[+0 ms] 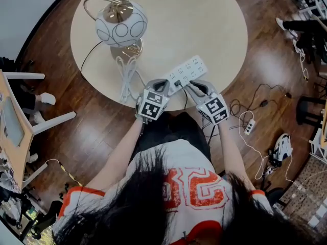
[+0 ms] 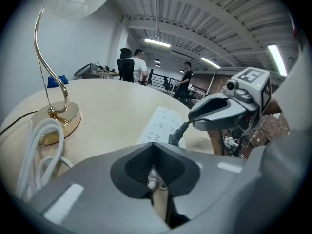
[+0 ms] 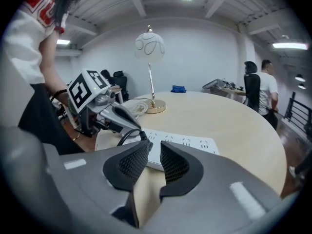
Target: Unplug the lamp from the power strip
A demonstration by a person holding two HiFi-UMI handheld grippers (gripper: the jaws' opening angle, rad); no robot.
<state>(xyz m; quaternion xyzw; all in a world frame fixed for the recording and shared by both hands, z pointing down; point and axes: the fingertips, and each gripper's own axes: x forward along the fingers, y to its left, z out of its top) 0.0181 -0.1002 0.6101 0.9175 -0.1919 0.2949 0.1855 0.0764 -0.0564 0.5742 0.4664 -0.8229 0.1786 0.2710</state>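
Both grippers at the near end of the power strip point(image 1: 190, 68), with the black plug point(image 1: 178, 83) still seated in it.

The left gripper point(image 1: 162, 83) is pressed together on a short length of white cord point(image 2: 152, 179), seemingly where it leaves the strip's near end. The right gripper point(image 1: 193, 87) stands spread with nothing between its pads, its tips just beside the black plug. The plug sits in a socket at the end of the strip nearest the person, and its dark lead drops over the edge. The strip lies flat on the round surface point(image 1: 204, 24), close to that edge. The lamp point(image 1: 121, 22) stands upright on its gold base, well apart at the far left, with loops of white cord just beside the base.
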